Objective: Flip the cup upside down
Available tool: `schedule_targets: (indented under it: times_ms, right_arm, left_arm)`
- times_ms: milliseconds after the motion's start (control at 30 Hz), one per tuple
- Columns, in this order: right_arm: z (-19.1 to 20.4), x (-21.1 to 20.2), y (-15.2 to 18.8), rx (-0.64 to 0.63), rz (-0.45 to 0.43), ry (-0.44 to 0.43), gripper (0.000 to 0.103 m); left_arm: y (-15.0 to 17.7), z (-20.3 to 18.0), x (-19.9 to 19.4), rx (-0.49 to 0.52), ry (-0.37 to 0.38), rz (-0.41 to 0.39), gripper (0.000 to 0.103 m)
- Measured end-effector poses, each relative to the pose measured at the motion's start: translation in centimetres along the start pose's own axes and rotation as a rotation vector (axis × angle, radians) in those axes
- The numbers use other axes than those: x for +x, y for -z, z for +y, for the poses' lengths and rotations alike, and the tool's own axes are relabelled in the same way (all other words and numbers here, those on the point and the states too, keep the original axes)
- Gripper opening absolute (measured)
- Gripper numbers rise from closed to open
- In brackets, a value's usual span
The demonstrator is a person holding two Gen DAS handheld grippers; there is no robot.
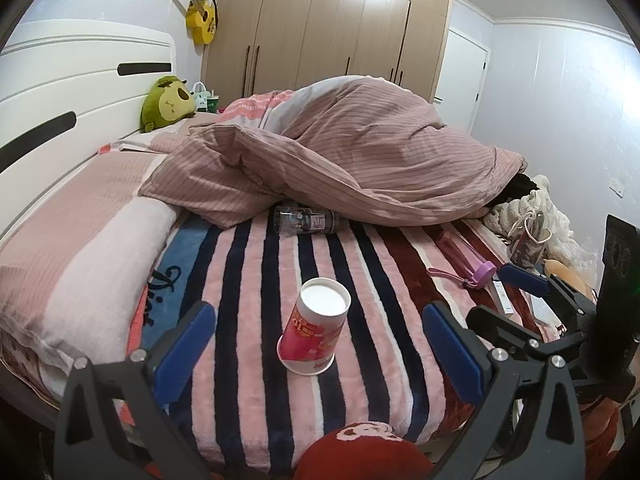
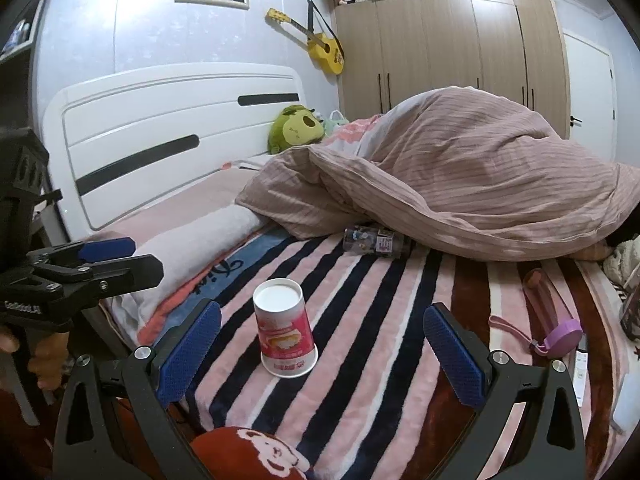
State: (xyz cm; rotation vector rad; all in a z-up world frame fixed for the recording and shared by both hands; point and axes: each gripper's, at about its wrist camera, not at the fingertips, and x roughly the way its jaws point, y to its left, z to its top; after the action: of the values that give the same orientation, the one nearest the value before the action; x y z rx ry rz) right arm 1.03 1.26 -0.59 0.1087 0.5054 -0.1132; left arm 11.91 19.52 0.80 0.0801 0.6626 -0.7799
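Note:
A red and white paper cup stands upside down on the striped blanket, its white base facing up. It also shows in the right wrist view. My left gripper is open, its blue pads either side of the cup and a little nearer than it, not touching. My right gripper is open too, with the cup between its pads and slightly left of centre. The right gripper shows at the right of the left wrist view, and the left gripper at the left of the right wrist view.
A dark printed bottle lies on its side at the edge of the heaped pink duvet. A pink bottle with a purple cap lies to the right. A red monkey cushion is at the near edge. A white headboard is on the left.

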Motion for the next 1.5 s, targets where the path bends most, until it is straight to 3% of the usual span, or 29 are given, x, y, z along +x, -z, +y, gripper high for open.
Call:
schedule_targets:
  times_ms: [733,1500]
  right_arm:
    - [0.67,-0.62,0.29,-0.023,-0.010,-0.061,0.102]
    - [0.78,-0.59,0.40,-0.023,-0.009,-0.067,0.102]
  left_arm:
    - [-0.10,0.26,0.08,-0.002,-0.002,-0.003,0.102]
    - [-0.11,0.23,0.11,0.002,-0.005,-0.002,0.102]
